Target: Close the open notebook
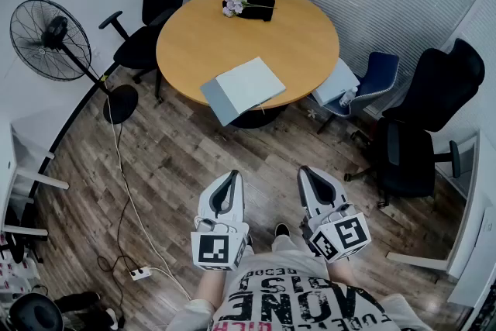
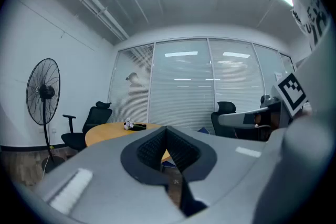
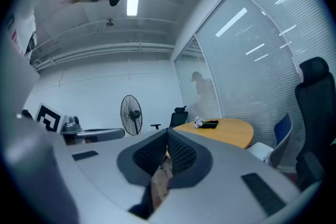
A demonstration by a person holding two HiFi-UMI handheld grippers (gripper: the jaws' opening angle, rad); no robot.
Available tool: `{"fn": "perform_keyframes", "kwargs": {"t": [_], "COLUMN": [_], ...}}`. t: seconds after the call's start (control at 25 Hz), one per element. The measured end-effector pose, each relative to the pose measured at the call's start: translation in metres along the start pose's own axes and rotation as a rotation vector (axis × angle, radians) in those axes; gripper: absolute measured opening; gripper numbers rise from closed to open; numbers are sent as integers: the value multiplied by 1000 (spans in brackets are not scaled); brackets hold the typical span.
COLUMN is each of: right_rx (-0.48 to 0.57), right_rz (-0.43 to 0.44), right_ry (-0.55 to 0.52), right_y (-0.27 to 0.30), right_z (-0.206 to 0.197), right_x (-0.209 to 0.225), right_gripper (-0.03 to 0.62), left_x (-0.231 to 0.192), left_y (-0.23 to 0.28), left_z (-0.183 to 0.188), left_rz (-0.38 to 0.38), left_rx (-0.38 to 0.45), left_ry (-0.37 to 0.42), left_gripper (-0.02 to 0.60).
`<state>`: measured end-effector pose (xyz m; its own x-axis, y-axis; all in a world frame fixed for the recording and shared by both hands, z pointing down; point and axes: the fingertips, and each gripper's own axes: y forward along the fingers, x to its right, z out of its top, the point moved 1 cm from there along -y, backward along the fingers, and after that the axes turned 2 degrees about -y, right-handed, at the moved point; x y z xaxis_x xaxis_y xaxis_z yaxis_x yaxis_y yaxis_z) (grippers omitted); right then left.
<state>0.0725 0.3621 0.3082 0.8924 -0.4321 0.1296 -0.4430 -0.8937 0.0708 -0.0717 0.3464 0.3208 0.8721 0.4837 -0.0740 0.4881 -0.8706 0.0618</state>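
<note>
Nearest to the body, the left gripper (image 1: 232, 175) and the right gripper (image 1: 307, 170) are held level above the wooden floor (image 1: 170, 159). The jaws of both are closed tip to tip, and nothing is held between them. The approach step is judged to be in hand, because nothing has yet been touched.

Further out, the notebook (image 1: 246, 85) lies open at the near edge of the round surface (image 1: 194, 43), well apart from both grippers. One corner seems to hang over that edge. For the next move, the grippers must be brought forward to the notebook, and one cover must be lifted and folded over.

In both gripper views the notebook is almost fully hidden behind the jaws. Which side is the cover cannot be told for sure.
</note>
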Motion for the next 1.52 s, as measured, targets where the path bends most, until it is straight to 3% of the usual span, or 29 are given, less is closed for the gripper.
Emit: {"fn": "perform_keyframes", "kwargs": {"t": [0.28, 0.48, 1.16, 1.28, 1.52], "right_rx": [20, 18, 67, 59, 40], "right_rz": [-14, 8, 81, 78, 83], "right_ry": [-9, -33, -53, -48, -27], "right_y": [-14, -28, -79, -87, -92], "right_z": [-5, -3, 9, 5, -4], "right_x": [-60, -76, -56, -45, -35], "right_gripper": [12, 12, 12, 12, 12], "left_x": [-25, -17, 42, 52, 66], "left_y": [-47, -64, -76, -75, -72], "left_z": [-1, 3, 1, -2, -8], "left_rz": [-2, -1, 11, 13, 4], "left_rx": [11, 38, 60, 62, 45], "left_ry": [20, 13, 2, -7, -13], "left_gripper": [11, 11, 14, 83, 87]}}
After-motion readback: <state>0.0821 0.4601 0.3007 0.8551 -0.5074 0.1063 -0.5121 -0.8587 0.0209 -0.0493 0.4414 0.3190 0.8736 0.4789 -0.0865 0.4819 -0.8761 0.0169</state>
